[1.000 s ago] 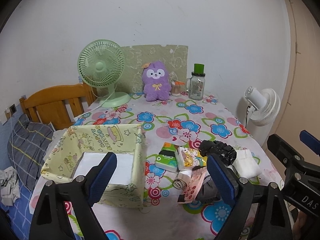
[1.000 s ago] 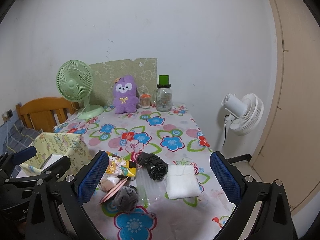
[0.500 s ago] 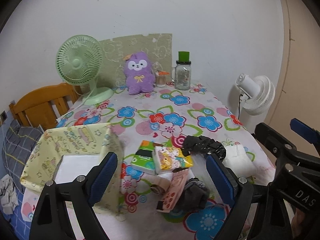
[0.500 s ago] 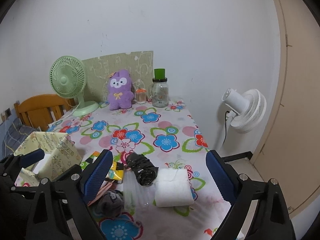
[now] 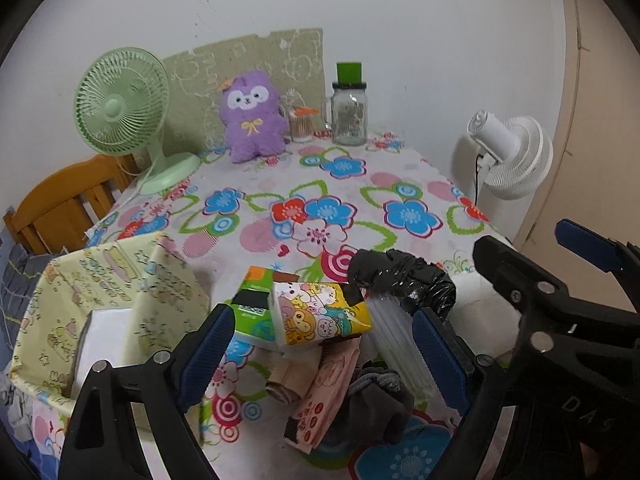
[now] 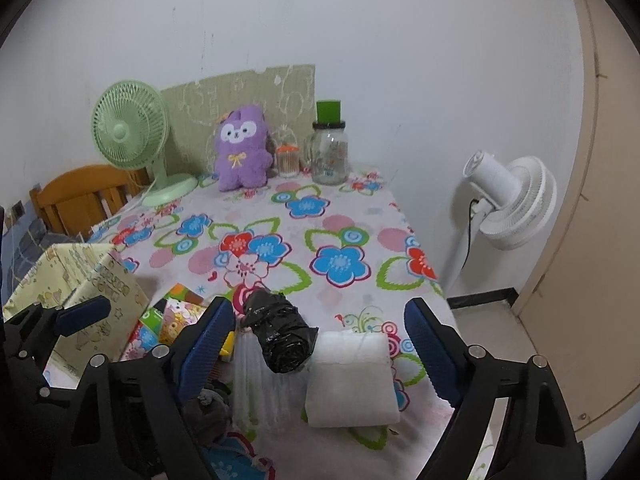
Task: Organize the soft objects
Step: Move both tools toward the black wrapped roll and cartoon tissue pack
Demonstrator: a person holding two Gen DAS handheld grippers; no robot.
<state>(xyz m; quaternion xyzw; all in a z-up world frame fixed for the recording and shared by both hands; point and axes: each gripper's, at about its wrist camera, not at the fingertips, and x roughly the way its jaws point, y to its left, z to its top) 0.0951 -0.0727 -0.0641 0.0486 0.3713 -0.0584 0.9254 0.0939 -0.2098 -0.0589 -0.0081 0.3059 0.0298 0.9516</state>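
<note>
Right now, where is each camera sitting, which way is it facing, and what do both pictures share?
Left wrist: on the left hand-held gripper, looking down the table over the cartoon tissue pack; its open fingers and the right hand-held gripper show.
Right wrist: on the right hand-held gripper, jaws closing, nothing gripped, facing the white folded cloth.
Both share the black bag roll, purple plush and yellow fabric box.

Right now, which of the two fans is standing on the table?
The green fan, beside the purple plush; the white fan stands off the table's right edge.
</note>
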